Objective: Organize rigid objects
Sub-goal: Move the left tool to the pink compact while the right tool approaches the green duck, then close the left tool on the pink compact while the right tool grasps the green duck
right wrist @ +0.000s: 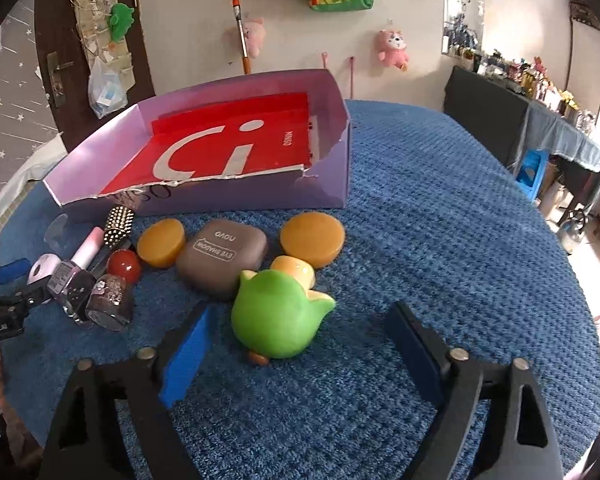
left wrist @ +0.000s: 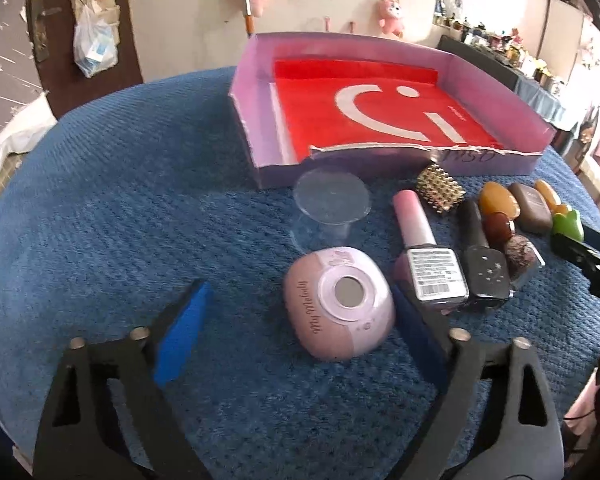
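Left gripper point(left wrist: 300, 300) fingers apart around pink compact point(left wrist: 338, 304), not pressing it. Right gripper point(right wrist: 300, 332) fingers apart around green toy point(right wrist: 276, 312), which partly hides a yellow piece. Purple box point(left wrist: 260, 152) beyond; bottles overlap.

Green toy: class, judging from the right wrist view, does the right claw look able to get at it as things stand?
Probably yes. The green toy lies just ahead of the right claw, whose jaws stand open wider than it; only bare blue cloth lies between them. The brown case sits behind, not in the way.
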Action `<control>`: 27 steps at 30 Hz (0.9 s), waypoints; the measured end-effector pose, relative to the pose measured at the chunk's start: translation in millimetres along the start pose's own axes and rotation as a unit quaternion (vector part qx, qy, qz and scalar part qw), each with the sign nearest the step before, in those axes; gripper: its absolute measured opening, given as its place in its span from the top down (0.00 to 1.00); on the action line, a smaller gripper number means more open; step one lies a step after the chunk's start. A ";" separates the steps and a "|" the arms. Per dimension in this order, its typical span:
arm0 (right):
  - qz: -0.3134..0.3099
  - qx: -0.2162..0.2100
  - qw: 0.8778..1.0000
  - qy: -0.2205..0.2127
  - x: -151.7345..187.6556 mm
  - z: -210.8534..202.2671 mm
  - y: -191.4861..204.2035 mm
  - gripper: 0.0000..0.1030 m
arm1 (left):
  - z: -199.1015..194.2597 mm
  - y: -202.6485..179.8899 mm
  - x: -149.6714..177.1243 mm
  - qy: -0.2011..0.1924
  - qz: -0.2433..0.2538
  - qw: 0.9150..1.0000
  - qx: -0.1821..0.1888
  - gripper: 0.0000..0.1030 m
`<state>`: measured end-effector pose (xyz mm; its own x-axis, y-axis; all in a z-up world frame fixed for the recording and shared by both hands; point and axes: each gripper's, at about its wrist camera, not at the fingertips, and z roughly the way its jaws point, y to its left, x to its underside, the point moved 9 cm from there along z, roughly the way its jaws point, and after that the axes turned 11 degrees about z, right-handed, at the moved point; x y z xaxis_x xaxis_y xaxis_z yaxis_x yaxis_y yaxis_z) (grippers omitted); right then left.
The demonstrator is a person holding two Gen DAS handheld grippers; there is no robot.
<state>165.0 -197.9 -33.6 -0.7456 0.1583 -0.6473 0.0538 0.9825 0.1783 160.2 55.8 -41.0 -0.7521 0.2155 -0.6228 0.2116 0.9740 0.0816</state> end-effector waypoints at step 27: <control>-0.053 -0.018 0.998 -0.037 -3.8 -32.0 22.7 0.50 | -29.2 -20.0 -11.2 -0.040 0.012 0.999 0.026 0.50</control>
<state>147.8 -179.4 -3.3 -0.6940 0.0627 -0.7172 -0.0477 0.9900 0.1327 146.1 35.9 -13.0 -0.6942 0.2306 -0.6819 0.2634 0.9630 0.0575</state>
